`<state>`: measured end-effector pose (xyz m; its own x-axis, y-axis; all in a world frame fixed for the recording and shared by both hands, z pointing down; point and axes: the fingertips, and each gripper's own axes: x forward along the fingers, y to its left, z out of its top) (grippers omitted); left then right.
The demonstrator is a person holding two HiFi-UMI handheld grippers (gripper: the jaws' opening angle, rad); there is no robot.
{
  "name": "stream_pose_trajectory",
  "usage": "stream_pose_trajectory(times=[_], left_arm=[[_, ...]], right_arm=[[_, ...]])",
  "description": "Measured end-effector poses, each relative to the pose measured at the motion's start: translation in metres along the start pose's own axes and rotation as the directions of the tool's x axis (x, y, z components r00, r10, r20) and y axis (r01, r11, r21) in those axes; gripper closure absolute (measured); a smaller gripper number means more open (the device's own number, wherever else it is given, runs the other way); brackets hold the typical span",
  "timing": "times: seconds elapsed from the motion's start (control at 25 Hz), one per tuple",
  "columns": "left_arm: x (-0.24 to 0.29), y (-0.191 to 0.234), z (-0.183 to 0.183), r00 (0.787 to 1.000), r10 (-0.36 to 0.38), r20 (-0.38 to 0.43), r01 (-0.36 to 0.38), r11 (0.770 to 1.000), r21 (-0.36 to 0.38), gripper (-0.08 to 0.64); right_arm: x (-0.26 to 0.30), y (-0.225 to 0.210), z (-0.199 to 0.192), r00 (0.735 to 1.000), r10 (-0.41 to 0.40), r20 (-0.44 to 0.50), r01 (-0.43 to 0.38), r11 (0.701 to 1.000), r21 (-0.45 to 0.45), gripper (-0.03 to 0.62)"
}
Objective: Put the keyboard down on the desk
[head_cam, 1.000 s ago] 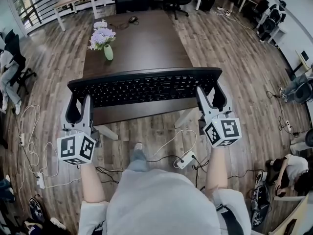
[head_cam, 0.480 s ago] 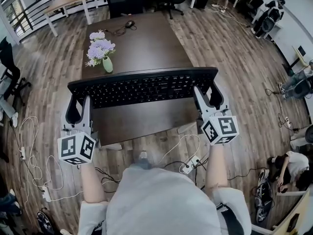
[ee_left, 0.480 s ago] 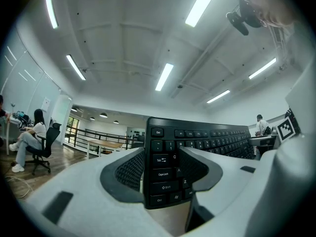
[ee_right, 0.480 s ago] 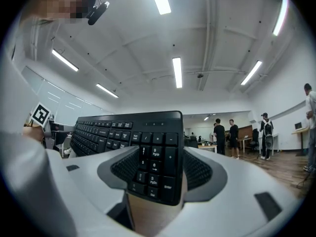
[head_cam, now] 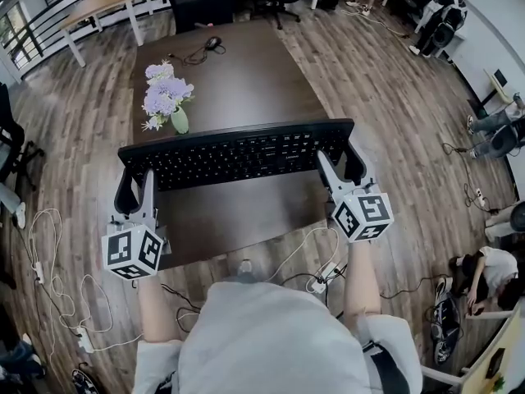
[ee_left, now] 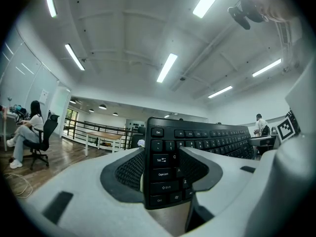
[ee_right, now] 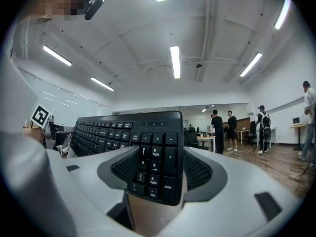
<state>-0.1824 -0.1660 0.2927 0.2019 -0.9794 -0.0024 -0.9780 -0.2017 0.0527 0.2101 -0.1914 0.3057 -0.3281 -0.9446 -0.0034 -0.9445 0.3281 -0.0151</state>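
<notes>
A long black keyboard (head_cam: pixel 238 151) hangs level in the air over the near half of the dark brown desk (head_cam: pixel 238 72). My left gripper (head_cam: pixel 135 189) is shut on its left end, around the Tab and Caps Lock keys (ee_left: pixel 165 166). At the other end my right gripper (head_cam: pixel 340 164) is shut on the number pad (ee_right: pixel 157 168). The keyboard (ee_left: pixel 207 142) tilts up toward the ceiling in both gripper views. The keyboard hides part of the desk beneath it.
A green vase of lilac flowers (head_cam: pixel 168 101) stands on the desk's left side, just beyond the keyboard. A mouse with its cable (head_cam: pixel 212 44) lies at the far end. Power strips and cables (head_cam: pixel 321 271) trail on the wood floor. People (ee_right: pixel 237 127) stand far off.
The keyboard and both grippers have moved forward over the desk; the desk's near edge now lies closer to me under the keyboard. Both grips are unchanged.
</notes>
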Motion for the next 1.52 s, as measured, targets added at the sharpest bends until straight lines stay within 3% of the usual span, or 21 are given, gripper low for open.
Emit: stream_pose_trajectory(times=[0.32, 0.68, 1.16, 1.52], left_arm=[[0.033, 0.045, -0.039, 0.996, 0.006, -0.094, -0.009, 1.000, -0.028, 0.354], [0.046, 0.066, -0.087, 0.978, 0.028, -0.205, -0.039, 0.998, -0.050, 0.354], [0.056, 0.088, -0.149, 0.939, 0.051, -0.341, -0.087, 0.992, -0.092, 0.354], [0.055, 0.100, -0.198, 0.890, 0.055, -0.452, -0.118, 0.987, -0.112, 0.354]], right_arm=[[0.049, 0.019, -0.040, 0.995, -0.001, -0.097, 0.003, 1.000, 0.022, 0.331], [0.076, 0.026, -0.092, 0.977, 0.022, -0.214, -0.009, 0.998, 0.061, 0.331], [0.103, 0.033, -0.154, 0.936, 0.051, -0.348, -0.020, 0.996, 0.092, 0.331], [0.113, 0.040, -0.204, 0.886, 0.075, -0.457, -0.022, 0.993, 0.120, 0.331]])
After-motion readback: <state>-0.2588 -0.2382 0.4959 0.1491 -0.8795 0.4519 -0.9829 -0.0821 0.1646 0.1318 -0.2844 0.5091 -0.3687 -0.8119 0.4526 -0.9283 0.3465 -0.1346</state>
